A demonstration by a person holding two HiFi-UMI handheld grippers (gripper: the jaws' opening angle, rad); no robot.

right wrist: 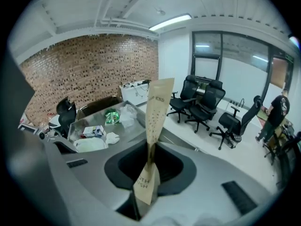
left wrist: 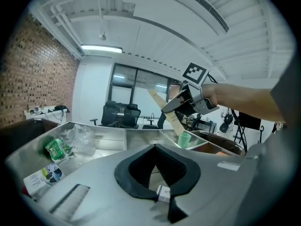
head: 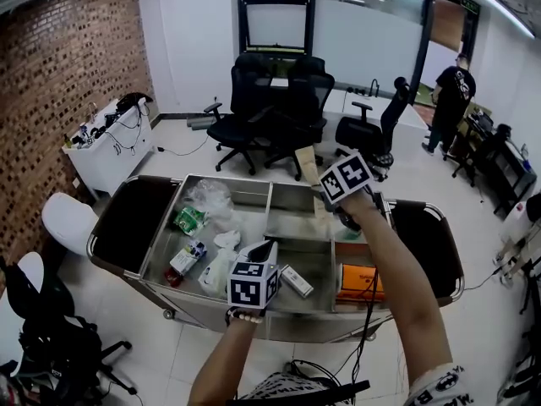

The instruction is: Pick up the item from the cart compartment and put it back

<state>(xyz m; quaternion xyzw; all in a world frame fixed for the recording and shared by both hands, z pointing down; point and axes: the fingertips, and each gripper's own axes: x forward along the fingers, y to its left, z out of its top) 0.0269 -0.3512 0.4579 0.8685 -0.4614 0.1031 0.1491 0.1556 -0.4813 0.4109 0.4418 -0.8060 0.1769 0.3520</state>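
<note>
Above the steel cart [head: 245, 194], in an office with a brick wall [head: 68, 57] and black chairs [head: 270, 100], a long paper packet [right wrist: 155, 112] is clamped by the right gripper [right wrist: 149, 157]. The left gripper [left wrist: 159, 168] is seen slightly apart and empty.

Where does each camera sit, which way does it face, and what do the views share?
Head view: on the person's head, looking steeply down at the steel cart; both forearms, left hand-held gripper and right hand-held gripper show.
Left gripper view: on the left hand-held gripper, facing across the cart toward office chairs; its jaws stand apart.
Right gripper view: on the right hand-held gripper, facing the brick wall; its jaws clamp a tan paper packet.
Shared: all three show the green bag and the packet.
</note>
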